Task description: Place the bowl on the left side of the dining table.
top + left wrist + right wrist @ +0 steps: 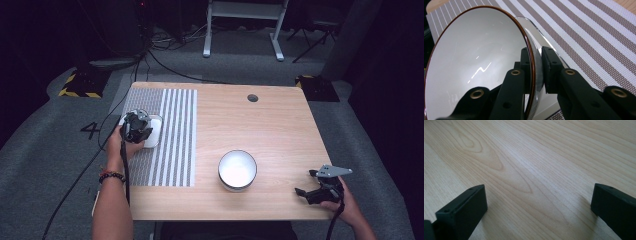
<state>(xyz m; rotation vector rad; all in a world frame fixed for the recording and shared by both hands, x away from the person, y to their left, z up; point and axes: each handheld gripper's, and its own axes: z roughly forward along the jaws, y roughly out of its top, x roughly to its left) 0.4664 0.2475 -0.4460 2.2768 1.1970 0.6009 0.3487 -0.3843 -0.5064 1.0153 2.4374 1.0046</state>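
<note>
Left gripper point(136, 127) sits at about 9 o'clock on the surface point(280, 125), over the striped placemat point(172, 145), above a white square dish point(155, 131) at the mat's left edge. High view hides what the jaws hold; the gripper body covers it. Left gripper view gives it: jaws clamped narrow on the rim of a white bowl point(474, 62) with a thin brown edge, one jaw inside, one against the outer wall. The bowl is tilted up on its side, its opening facing left in that view, and it is empty. A glossy white edge, probably the square dish, shows just behind the held bowl; I cannot tell whether they touch. The mat's brown and white stripes point(594, 37) run past at 1 to 4 o'clock in that view.

Second white bowl point(237, 170) stands upright at about 6 o'clock on the surface, on bare wood just right of the mat, empty, well apart from both grippers.

Right gripper point(312, 192) is at about 4 o'clock, near the front right corner, with a grey plate on top and the hand behind it. Right gripper view: jaws wide apart, bare wood grain point(529, 170) between them, jaws low over the surface.

A painted "4" point(90, 130) reads on the floor left of the surface.
</note>
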